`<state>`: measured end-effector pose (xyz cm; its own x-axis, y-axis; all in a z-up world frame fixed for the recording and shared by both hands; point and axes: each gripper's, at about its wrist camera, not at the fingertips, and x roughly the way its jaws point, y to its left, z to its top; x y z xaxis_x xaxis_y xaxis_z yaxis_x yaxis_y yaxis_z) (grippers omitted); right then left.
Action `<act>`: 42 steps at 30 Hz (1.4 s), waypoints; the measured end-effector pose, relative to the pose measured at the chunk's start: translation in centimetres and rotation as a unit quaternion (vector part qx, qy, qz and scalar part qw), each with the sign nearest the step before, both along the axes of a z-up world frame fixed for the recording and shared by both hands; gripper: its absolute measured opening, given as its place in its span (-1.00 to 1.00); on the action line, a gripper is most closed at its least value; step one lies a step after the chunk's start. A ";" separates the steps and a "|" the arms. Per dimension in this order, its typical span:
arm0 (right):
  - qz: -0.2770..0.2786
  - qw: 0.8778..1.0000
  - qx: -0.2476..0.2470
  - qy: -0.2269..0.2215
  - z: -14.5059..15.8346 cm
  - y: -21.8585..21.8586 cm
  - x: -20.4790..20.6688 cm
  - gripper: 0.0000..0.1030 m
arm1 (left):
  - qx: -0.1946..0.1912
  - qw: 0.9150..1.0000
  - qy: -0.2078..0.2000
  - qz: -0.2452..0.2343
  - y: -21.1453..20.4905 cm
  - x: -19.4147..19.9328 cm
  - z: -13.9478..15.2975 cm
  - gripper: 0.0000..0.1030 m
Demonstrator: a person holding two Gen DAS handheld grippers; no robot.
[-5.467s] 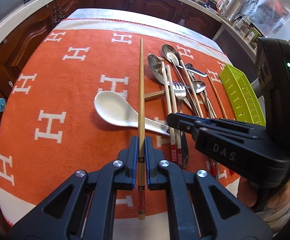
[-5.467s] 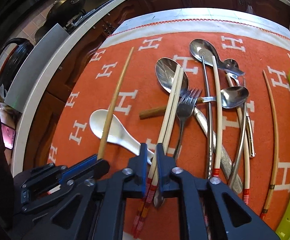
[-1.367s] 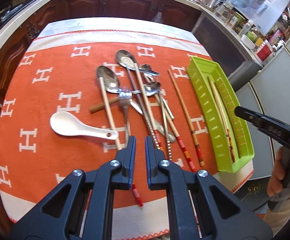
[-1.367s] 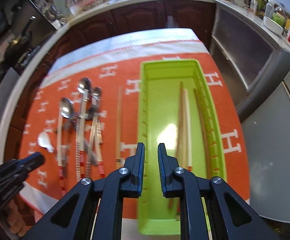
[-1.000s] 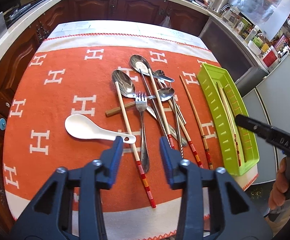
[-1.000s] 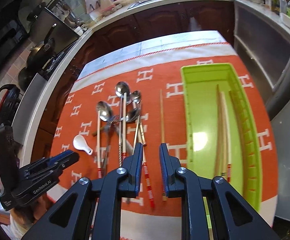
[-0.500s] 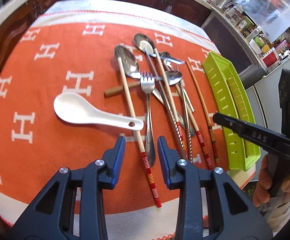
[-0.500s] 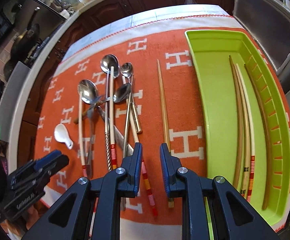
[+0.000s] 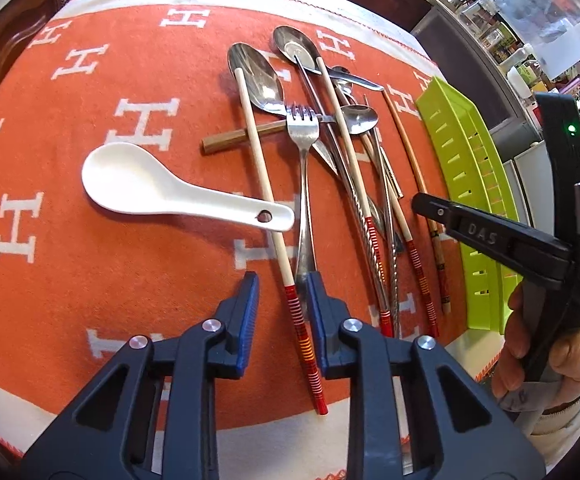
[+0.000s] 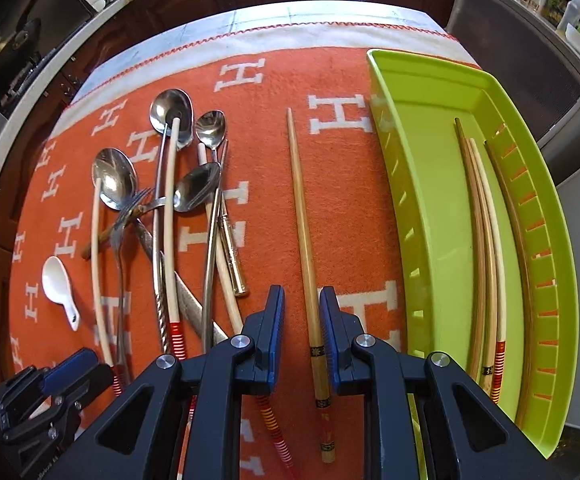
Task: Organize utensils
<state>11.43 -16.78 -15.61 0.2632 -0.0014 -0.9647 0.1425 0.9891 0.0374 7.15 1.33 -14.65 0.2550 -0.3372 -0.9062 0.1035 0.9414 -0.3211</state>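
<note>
Both have dropped: left tool (image 9: 279,286), jaws just closing, straddles a pale chopstick (image 9: 263,184); right tool (image 10: 301,304), narrowly open, seemingly untouching, straddles a brown chopstick (image 10: 304,248).

We count one green tray (image 10: 426,208) with three chopsticks (image 10: 486,248) in it. On the cloth (image 9: 89,280) we see four more chopsticks (image 9: 265,184), four metal spoons (image 10: 114,178), one white spoon (image 9: 161,192), one fork (image 9: 304,160) and one knife (image 10: 187,300). Two hand-held grippers (image 10: 301,320) are here.
</note>
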 end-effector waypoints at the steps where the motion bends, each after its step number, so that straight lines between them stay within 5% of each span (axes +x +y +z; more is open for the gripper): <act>1: 0.003 1.000 -0.010 -0.003 -0.1 0.3 0.1 -0.64 | 0.002 1.000 0.001 0.002 -0.1 0.1 -0.1 -0.62; 8: 0.009 1.000 -0.021 0.009 -0.4 0.9 0.9 -0.62 | 0.004 1.000 0.003 0.009 -0.6 0.8 -0.2 -0.63; 12: 0.002 1.000 0.013 0.006 -0.2 0.4 0.9 -0.87 | -0.002 1.000 0.005 0.014 -0.2 0.9 -0.3 -0.63; 24: -0.009 0.997 0.063 -0.037 2.4 -1.0 -1.8 -0.88 | 0.018 0.999 0.002 0.034 0.5 1.3 -0.3 -0.73; 34: -0.002 0.994 0.093 -0.060 4.3 -1.9 -4.8 -0.88 | 0.102 0.994 -0.039 0.008 -2.1 0.8 0.0 -0.73; 36: -0.002 0.993 0.098 -0.062 4.2 -2.0 -5.1 -0.88 | 0.115 0.992 -0.047 0.007 -2.3 0.7 0.0 -0.89; 42: -0.003 0.991 0.116 -0.066 3.9 -2.6 -5.5 -0.88 | 0.091 0.994 -0.051 0.016 -1.6 0.3 0.4 -0.94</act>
